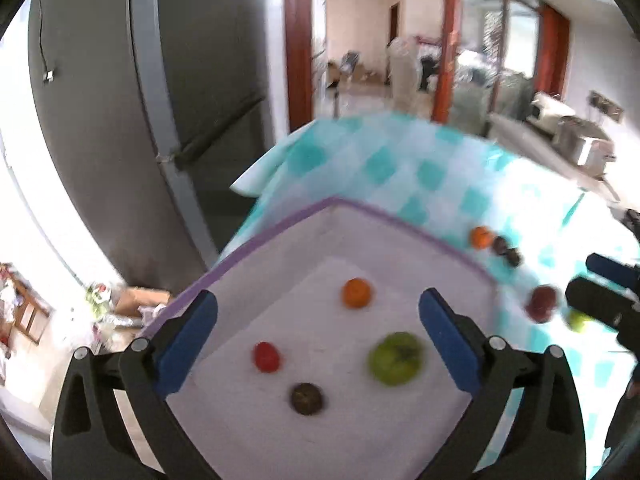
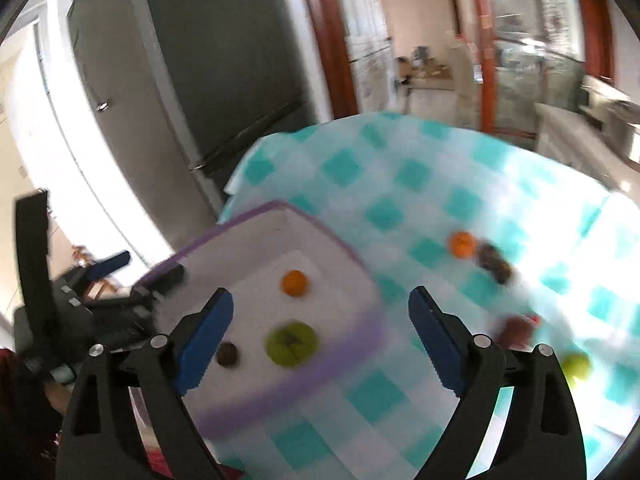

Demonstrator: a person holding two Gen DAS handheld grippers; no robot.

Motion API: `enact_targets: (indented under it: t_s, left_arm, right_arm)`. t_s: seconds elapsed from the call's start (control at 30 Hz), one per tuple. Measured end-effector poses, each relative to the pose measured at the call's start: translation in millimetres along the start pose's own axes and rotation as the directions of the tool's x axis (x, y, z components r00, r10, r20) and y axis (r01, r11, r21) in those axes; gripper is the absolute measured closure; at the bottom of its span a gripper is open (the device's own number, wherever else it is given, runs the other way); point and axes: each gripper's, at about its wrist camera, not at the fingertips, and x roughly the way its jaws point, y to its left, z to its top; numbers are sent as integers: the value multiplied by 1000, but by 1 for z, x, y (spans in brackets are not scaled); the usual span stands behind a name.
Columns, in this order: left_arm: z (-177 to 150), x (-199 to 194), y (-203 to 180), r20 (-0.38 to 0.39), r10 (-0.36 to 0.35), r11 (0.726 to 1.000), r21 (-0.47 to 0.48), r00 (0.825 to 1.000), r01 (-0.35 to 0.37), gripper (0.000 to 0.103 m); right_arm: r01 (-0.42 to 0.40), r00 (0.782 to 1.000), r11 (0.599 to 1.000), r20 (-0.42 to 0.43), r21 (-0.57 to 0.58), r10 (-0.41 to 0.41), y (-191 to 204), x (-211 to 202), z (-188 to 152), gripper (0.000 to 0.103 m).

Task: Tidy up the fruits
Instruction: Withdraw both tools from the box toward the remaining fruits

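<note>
A white tray with a purple rim (image 1: 280,228) (image 2: 360,334) sits on the teal checked tablecloth. In it lie an orange fruit (image 1: 356,293) (image 2: 295,283), a big green fruit (image 1: 396,358) (image 2: 291,344), a small red fruit (image 1: 266,357) and a dark fruit (image 1: 307,399) (image 2: 227,354). On the cloth lie an orange fruit (image 1: 481,237) (image 2: 463,244), dark fruits (image 1: 507,251) (image 2: 494,262), a dark red fruit (image 1: 541,303) (image 2: 516,330) and a small green fruit (image 1: 578,320) (image 2: 577,366). My left gripper (image 1: 318,344) is open and empty above the tray. My right gripper (image 2: 320,346) is open and empty over the tray's right rim.
A grey refrigerator (image 1: 160,100) stands behind the table on the left. A doorway with red-brown frames (image 1: 298,40) opens at the back. A counter with metal appliances (image 1: 576,136) is at the far right. Boxes and clutter (image 1: 132,304) lie on the floor left of the table.
</note>
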Motion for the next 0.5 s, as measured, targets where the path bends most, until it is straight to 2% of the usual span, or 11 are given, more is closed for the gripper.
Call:
enact_targets:
  t_s: [0.07, 0.17, 0.27, 0.4, 0.5]
  left_arm:
    - [7, -8, -38, 20, -38, 999, 21, 999, 37, 2]
    - [-6, -30, -90, 18, -131, 987, 93, 991, 129, 2]
    - [-17, -44, -144, -43, -226, 955, 187, 973, 230, 2]
    - [-39, -48, -195, -110, -293, 912, 264, 950, 312, 2]
    - [-57, -40, -218, -156, -323, 883, 305, 933, 357, 2]
  right_arm:
    - [43, 999, 998, 13, 41, -43, -20, -26, -14, 16]
    - [106, 994, 991, 15, 81, -108, -52, -63, -47, 16]
    - [176, 984, 980, 8, 95, -178, -80, -87, -76, 16]
    - [248, 969, 952, -30, 178, -247, -115, -108, -108, 16]
    - [287, 958, 922, -75, 259, -277, -141, -120, -132, 16]
